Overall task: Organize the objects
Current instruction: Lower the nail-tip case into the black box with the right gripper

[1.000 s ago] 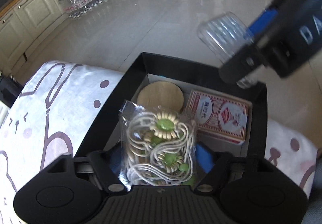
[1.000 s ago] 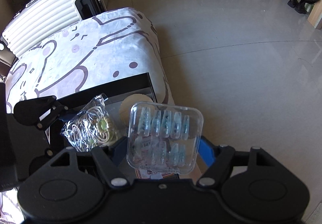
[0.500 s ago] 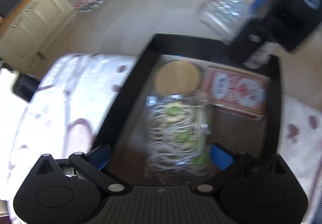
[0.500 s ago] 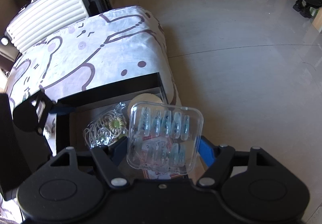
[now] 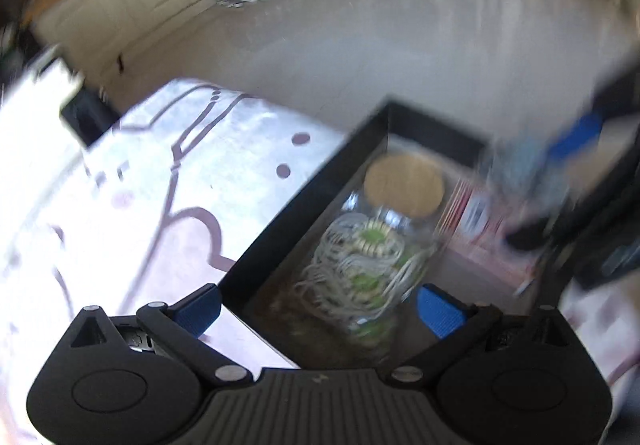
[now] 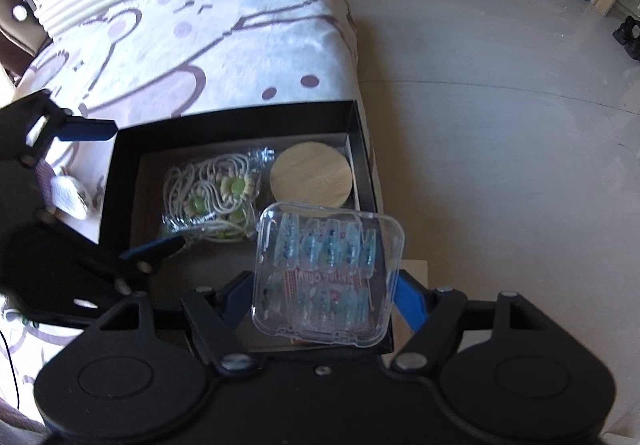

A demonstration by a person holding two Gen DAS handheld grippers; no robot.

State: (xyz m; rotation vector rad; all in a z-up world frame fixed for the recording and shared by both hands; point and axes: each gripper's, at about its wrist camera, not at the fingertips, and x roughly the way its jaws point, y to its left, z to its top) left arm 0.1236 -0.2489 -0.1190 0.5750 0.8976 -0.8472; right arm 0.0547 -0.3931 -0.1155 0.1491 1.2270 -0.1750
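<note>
Above the black box (image 6: 236, 121), my right claw (image 6: 324, 285) pinches the clear case (image 6: 326, 273) directly over the card pack (image 6: 320, 279) at the box's near end, while my left claw (image 5: 318, 303) hangs spread and empty over the bagged cord (image 5: 360, 269).
</note>
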